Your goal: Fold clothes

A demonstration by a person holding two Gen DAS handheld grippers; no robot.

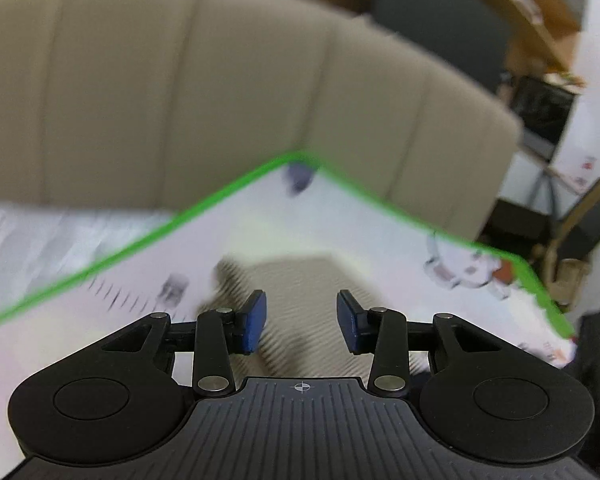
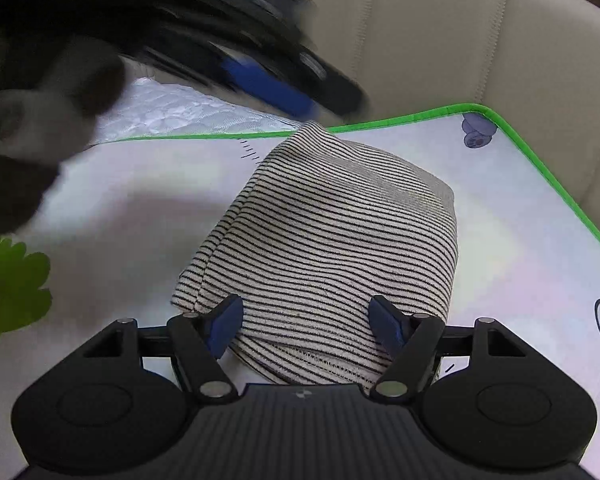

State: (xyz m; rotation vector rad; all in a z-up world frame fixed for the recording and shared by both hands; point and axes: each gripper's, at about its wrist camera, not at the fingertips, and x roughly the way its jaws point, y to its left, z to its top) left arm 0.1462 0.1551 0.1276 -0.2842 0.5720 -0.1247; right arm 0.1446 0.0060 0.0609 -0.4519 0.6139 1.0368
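A cream garment with thin black stripes [image 2: 332, 240] lies folded into a compact bundle on a white cartoon-print mat [image 2: 520, 240] with a green border. My right gripper [image 2: 306, 322] is open just above the bundle's near edge, one blue finger on each side of it. In the left wrist view, my left gripper [image 1: 302, 320] is also open, with nothing between its pads, hovering over the blurred striped garment [image 1: 300, 288]. The right wrist view shows the left gripper as a dark blur at the upper left, its blue pad [image 2: 268, 88] beyond the bundle's far end.
A beige padded sofa back [image 1: 180, 100] rises right behind the mat's far edge. A white quilted sheet [image 2: 172, 114] lies under the mat [image 1: 340, 220]. A green flower print [image 2: 8, 292] marks the mat's left side. Furniture and a chair [image 1: 580, 232] stand off to the right.
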